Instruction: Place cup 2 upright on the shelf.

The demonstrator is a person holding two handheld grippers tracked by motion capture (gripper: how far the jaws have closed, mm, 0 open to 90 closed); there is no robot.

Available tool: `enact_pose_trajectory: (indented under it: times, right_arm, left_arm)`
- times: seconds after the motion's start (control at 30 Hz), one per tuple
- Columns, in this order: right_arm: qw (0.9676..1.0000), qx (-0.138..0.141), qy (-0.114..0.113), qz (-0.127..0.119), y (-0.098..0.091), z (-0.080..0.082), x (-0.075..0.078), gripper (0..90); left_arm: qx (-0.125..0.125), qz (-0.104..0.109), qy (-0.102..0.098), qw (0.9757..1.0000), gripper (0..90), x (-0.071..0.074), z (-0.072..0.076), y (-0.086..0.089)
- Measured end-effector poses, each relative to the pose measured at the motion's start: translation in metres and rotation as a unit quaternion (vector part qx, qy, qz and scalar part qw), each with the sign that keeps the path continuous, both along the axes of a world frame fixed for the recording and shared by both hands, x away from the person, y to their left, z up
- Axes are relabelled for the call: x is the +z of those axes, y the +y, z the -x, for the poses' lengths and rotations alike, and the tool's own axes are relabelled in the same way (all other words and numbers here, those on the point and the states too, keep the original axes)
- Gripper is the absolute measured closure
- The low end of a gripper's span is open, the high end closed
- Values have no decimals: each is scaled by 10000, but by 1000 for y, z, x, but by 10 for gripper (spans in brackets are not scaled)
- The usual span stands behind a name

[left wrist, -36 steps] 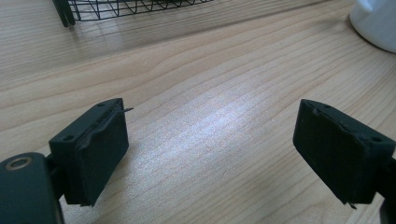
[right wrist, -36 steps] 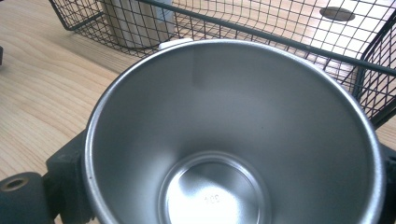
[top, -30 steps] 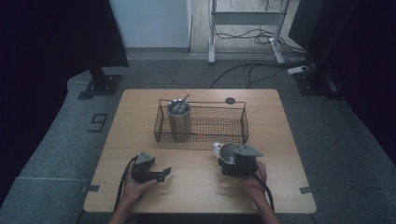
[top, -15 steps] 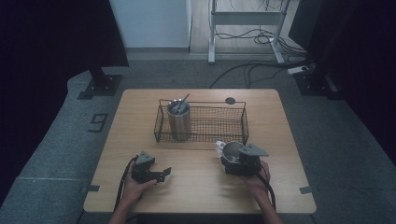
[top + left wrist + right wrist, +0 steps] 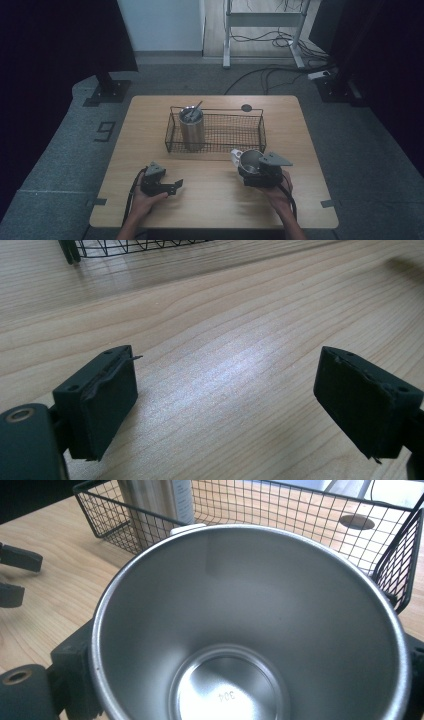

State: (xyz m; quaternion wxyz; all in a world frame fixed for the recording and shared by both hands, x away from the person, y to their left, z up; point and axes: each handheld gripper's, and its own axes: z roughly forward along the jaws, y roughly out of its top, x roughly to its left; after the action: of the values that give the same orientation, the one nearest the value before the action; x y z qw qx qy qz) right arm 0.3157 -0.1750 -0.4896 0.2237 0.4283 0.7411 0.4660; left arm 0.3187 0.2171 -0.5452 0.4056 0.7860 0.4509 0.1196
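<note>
Right gripper point(image 5: 250, 167) grasps a steel cup point(image 5: 249, 161), jaws pressed to its outer wall on either side. In the right gripper view the cup point(image 5: 250, 625) is seen open end toward the camera, empty, a white handle point(image 5: 187, 528) on the far side of its rim. Held this way, by the body rather than the handle, the cup likely stays steady for carrying and leaves the handle clear.

Cup sits near the table's point(image 5: 210, 210) front right, just short of the wire basket point(image 5: 225, 132); whether it rests on the wood or is lifted cannot be told.

Basket lies mid-table. A tall steel tumbler point(image 5: 192, 127) stands upright in its left end, something thin poking from the top. The right part is empty, probably where the cup belongs.

Left gripper point(image 5: 167, 186) is released, jaws apart with bare wood between them in the left gripper view, parked low at front left, out of the way.
</note>
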Motion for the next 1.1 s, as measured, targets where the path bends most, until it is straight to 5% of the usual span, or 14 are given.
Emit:
enact_pose_trajectory:
  times: [1.1]
  right_arm:
    - [9997,130,-144,-125,-4,-16,37,66]
  left_arm:
    - [81,-22,66,9999,127,0,-1,0]
